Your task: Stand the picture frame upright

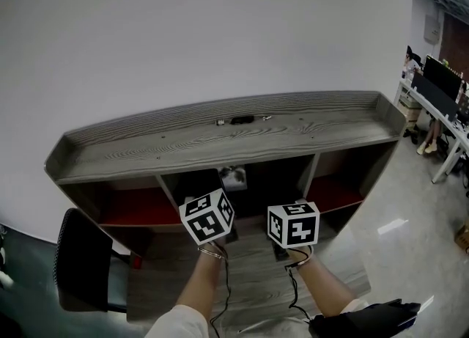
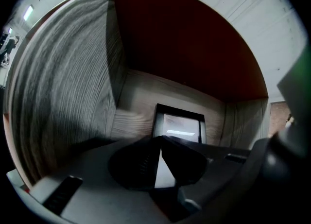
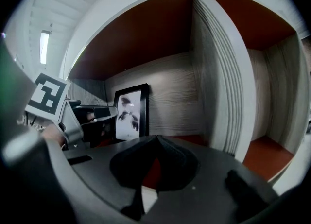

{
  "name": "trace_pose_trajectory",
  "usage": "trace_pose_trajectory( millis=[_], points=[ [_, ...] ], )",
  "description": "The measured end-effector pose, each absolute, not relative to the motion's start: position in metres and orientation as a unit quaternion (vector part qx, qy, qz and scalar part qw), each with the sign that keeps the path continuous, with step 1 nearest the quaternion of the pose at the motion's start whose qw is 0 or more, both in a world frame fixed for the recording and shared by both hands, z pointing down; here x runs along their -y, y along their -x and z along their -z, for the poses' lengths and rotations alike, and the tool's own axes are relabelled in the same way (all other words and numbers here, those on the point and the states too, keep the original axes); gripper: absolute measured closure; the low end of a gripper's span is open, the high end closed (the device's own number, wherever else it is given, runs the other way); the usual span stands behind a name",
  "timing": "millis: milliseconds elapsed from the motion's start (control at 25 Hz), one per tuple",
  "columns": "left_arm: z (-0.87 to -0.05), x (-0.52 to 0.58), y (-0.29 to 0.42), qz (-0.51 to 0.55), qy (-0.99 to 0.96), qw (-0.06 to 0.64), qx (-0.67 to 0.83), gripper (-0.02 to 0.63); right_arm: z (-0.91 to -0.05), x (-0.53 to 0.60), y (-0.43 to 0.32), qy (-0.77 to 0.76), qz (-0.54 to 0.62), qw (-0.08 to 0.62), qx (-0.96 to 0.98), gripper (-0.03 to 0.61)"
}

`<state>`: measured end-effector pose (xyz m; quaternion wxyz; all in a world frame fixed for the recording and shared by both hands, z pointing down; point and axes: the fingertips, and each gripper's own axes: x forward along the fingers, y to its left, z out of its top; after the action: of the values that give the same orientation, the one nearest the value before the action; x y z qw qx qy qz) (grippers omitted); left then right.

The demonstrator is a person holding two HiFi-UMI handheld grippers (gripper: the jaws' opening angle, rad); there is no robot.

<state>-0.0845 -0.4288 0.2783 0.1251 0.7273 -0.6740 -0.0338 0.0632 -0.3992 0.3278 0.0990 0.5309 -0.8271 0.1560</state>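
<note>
- Since the picture frame [image 3: 130,112] already stands upright against the back wall [image 3: 170,96] of the middle compartment in the shelf unit [image 1: 220,135], the step in hand looks like leaving it be and backing off.
- The left gripper [image 2: 160,139] has its jaws drawn together at the tips with nothing between them. The right gripper [image 3: 155,138] is likewise closed and empty, off to the frame's right.
- My advice is to draw the left gripper straight back along its own line, kept level, so it cannot clip the frame's edge and tip it forward. The right one should wait outside.
- The right gripper view alone shows the left gripper just beside the frame's left edge; whether they touch I cannot tell.
- The left gripper view alone faces the glass head on, with glare across it and the base on the compartment floor.
- The head view shows both grippers low before the unit, but I cannot make out the frame there.
</note>
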Motion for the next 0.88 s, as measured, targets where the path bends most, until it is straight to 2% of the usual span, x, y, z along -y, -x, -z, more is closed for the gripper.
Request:
trace_pose_trajectory(
  millis=[880],
  points=[
    [-0.277,0.4235,0.0853,0.023,-0.731,0.131,0.669,0.514,-0.3239,0.3936,-0.0678,-0.534,-0.152,0.094,0.827,0.546]
  ],
)
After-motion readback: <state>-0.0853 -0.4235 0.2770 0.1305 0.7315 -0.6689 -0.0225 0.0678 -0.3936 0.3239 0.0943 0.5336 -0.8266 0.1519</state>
